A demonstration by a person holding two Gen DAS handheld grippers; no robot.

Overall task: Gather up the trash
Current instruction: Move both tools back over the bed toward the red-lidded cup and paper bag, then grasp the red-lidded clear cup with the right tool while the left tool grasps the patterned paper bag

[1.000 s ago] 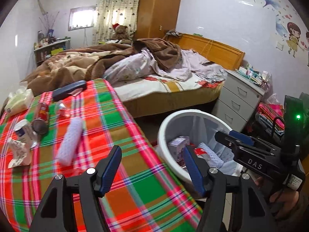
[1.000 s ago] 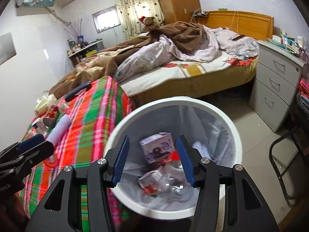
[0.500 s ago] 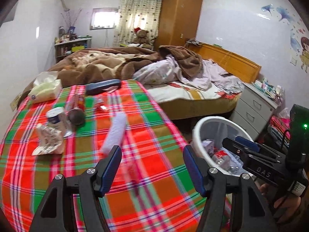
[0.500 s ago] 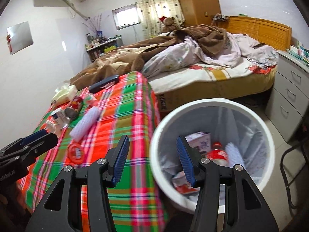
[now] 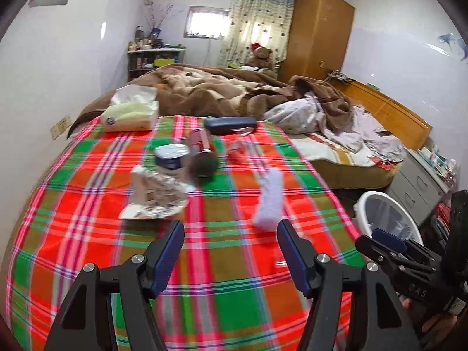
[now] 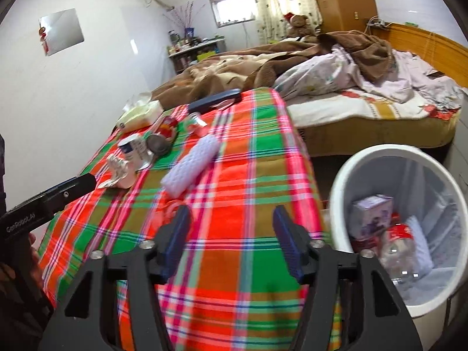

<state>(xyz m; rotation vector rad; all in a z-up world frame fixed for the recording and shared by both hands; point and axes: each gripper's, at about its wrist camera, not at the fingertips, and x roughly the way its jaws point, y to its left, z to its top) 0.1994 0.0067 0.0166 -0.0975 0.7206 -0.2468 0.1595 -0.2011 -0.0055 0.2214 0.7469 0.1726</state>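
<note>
My left gripper (image 5: 231, 248) is open and empty above the near part of the plaid table (image 5: 87, 251). Ahead of it lie a crumpled wrapper (image 5: 155, 196), a blue-white tub (image 5: 172, 158), a red can on its side (image 5: 201, 152), a small pink wrapper (image 5: 239, 150) and a white foam roll (image 5: 270, 200). My right gripper (image 6: 231, 239) is open and empty over the table's right side; the foam roll (image 6: 191, 166) lies ahead of it. A white trash bin (image 6: 345, 175) to its right holds a box (image 6: 371, 216) and a plastic bottle (image 6: 397, 248).
A tissue pack (image 5: 131, 114) and a dark case (image 5: 229, 124) lie at the table's far edge. An unmade bed (image 5: 292, 102) stands behind, a grey drawer unit (image 5: 418, 178) at right. The bin also shows in the left wrist view (image 5: 362, 204), beside the table.
Both grippers have swung left, from over the trash bin to over the table. The bin has shifted to the right of both views. Both stay open and empty.
</note>
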